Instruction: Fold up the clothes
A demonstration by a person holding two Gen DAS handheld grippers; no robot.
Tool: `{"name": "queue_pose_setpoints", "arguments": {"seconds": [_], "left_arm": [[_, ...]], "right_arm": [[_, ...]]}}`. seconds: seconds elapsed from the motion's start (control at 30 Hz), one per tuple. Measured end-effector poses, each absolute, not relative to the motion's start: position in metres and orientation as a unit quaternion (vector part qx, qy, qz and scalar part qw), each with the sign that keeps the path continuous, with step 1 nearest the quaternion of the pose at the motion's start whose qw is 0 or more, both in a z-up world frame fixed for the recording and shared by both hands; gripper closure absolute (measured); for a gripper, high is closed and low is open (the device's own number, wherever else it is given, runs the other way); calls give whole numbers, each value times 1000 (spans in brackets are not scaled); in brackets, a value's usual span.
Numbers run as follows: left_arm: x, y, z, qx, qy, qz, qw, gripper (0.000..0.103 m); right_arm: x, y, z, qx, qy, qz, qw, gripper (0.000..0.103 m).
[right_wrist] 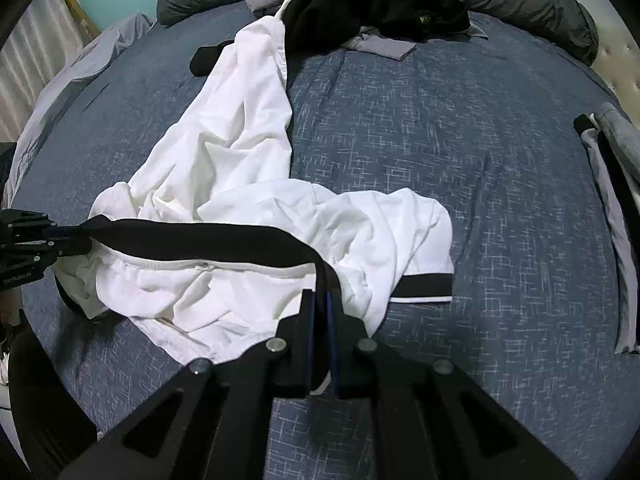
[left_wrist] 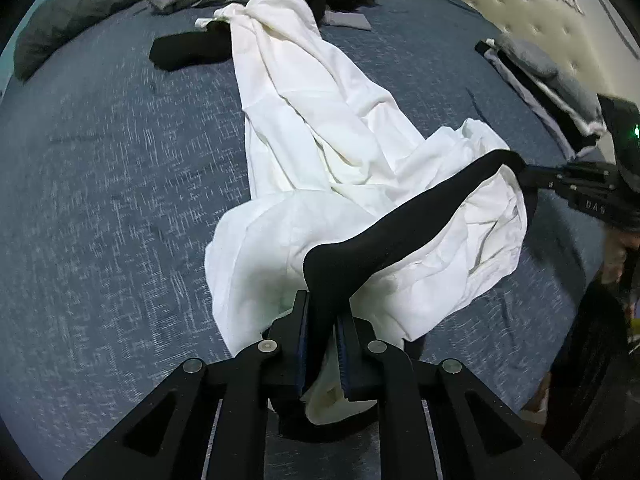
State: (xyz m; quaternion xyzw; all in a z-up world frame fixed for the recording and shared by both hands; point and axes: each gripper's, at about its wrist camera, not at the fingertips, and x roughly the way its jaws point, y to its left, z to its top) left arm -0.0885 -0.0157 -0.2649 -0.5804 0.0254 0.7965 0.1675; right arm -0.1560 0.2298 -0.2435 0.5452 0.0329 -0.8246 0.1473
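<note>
Clearly both tongs, the left gripper (left_wrist: 325, 320) and right gripper (right_wrist: 321, 312), are clamped on the black band (right_wrist: 208, 232) of the crumpled white garment (left_wrist: 312, 128) on the bed (right_wrist: 460, 160), so the person would do well keeping the band taut and level.

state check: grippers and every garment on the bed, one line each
left gripper: jaws shut on the black band
right gripper: jaws shut on the black band
black band: stretched taut between both grippers
white garment: unfolded, crumpled, trailing across the bed
black clothes pile: heaped, unfolded
grey stack: folded at bed edge
</note>
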Motion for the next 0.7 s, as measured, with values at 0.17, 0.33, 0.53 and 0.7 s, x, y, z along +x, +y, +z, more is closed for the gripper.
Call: {"name": "queue_pose_setpoints", "arguments": {"seconds": [0.17, 0.33, 0.53, 0.7], "left_arm": [[-90, -12, -267, -581, 46, 797, 162, 90], [-85, -10, -245, -559, 67, 812, 154, 97], [-79, -14, -174, -498, 90, 853, 128, 97], [-82, -14, -77, -431, 102, 890, 110, 97]], "right_arm": [[-152, 230, -240, 538, 40, -828, 150, 98], [-147, 234, -214, 505, 38, -848, 157, 100], [-142, 237, -149, 443, 44, -880, 163, 100], [-144, 234, -65, 379, 52, -910, 162, 100]]}}
